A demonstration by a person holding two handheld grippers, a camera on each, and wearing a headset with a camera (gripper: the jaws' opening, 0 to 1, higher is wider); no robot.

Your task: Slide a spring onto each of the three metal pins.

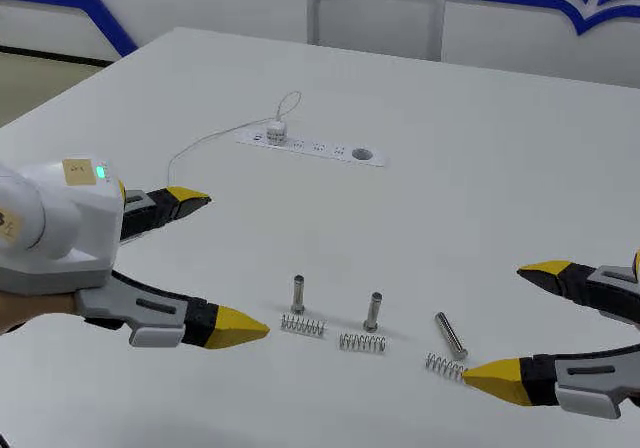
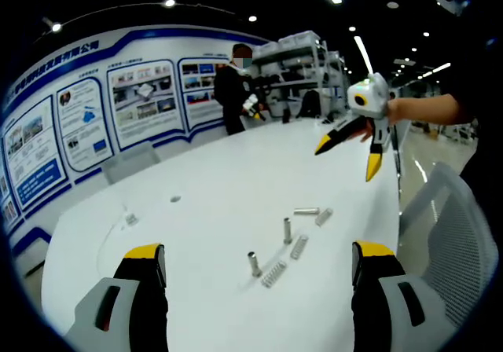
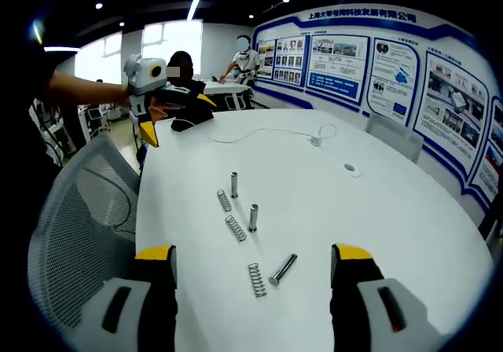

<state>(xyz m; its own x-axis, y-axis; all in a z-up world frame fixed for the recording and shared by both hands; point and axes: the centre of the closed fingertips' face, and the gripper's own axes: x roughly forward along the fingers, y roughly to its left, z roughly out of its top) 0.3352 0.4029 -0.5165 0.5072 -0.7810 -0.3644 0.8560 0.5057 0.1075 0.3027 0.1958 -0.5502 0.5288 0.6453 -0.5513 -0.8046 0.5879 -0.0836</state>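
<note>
— Head view: which step?
— None done yet, I'd say. On the counter the left pin and middle pin stand upright, and the right pin lies flat. Three springs lie loose just beside them. Left gripper and right gripper flank them, jaws wide, empty.
— Left gripper view?
— Jaws wide; pins ahead between them.
— Right gripper view?
— Wide too, right pin nearest. Next, probably: pinch one spring, line it over an upright pin.
</note>
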